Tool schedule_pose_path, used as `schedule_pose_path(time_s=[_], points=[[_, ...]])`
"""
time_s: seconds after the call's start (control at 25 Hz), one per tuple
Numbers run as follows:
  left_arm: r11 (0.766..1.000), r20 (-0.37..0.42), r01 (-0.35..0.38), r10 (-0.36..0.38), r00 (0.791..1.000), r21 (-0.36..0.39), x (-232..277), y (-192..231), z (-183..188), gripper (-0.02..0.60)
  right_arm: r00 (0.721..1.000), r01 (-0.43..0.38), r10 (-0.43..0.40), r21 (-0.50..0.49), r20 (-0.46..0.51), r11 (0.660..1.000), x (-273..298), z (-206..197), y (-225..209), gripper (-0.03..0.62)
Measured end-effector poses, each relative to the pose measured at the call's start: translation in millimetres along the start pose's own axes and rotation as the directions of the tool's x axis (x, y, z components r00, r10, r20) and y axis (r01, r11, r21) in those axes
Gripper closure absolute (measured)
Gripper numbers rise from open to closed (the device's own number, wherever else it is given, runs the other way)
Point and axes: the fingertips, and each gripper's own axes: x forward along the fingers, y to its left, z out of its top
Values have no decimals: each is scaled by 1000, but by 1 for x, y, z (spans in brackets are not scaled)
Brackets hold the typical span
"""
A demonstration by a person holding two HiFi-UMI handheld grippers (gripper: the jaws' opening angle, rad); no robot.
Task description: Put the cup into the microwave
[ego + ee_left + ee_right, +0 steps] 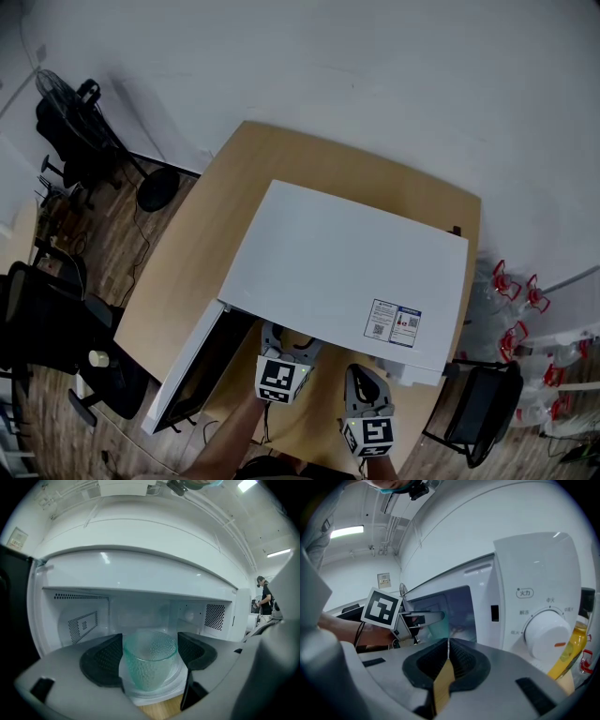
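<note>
A clear, dimpled, greenish glass cup (150, 665) stands upright between the jaws of my left gripper (150, 652). Both black pads (108, 660) press on its sides, and it is just inside the mouth of the white microwave (347, 272), over the round white turntable (176, 681). The microwave door (183, 370) hangs open to the left. In the head view the left gripper (287, 341) reaches under the microwave's front edge and the cup is hidden. The right gripper (448, 651) is shut on nothing, held in front of the control panel; the right gripper view also shows the cup (437, 624).
The microwave stands on a wooden table (187, 253). Its control dial (546, 634) and a yellow bottle (566, 653) lie right of the right gripper. Black chairs (42, 328) and a fan (70, 103) stand left of the table; another chair (483, 408) stands right.
</note>
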Motion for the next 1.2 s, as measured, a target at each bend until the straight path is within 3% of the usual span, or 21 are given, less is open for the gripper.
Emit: schedule_pose_path(time_s=[0.84,1.2], points=[[999,-3,-1,1,1000,34,-64,-21,18,221,995,24,-19,-50,93,998,-44,27,20,569],[998,15,-35,34,999,61,-121,-36,27,317,988,40,-27,-83,155,996,-77,42,35,569]])
